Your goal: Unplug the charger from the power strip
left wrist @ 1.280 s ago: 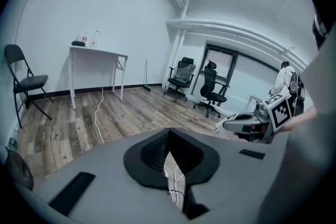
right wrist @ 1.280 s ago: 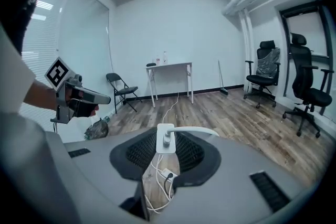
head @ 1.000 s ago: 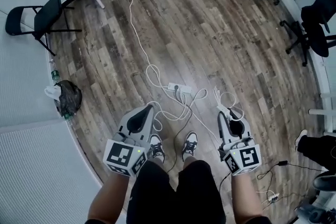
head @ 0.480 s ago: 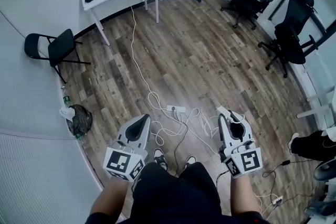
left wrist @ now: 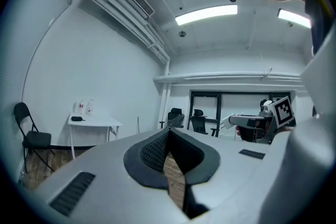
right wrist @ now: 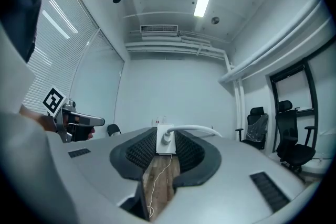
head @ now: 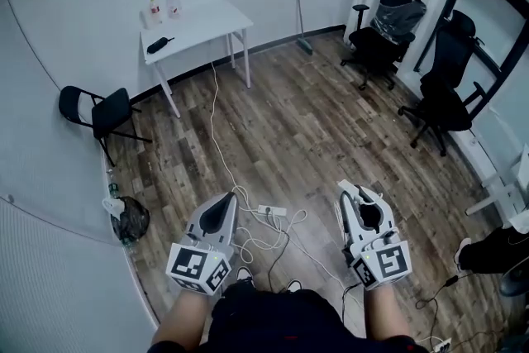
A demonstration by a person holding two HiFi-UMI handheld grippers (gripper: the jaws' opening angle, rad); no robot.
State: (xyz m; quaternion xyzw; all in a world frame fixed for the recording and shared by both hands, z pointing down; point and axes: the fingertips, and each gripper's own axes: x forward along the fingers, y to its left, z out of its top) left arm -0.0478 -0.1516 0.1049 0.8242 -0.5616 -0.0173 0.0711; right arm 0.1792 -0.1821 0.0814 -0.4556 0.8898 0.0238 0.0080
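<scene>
— Why's the left gripper (head: pixel 223 198) idle?
— My jaws there are pressed together, empty; nothing needs steadying.
— The right gripper (head: pixel 354 194)?
— Clenched on the charger (right wrist: pixel 164 141), held well above the power strip (head: pixel 271 211) on the floor (head: pixel 331 136): unplugged, I judge.

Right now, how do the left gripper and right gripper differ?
The left gripper has its jaws together on nothing; the right gripper clamps the white charger. A cable trails from the right gripper; none from the left gripper. Both point level, well above the power strip.
</scene>
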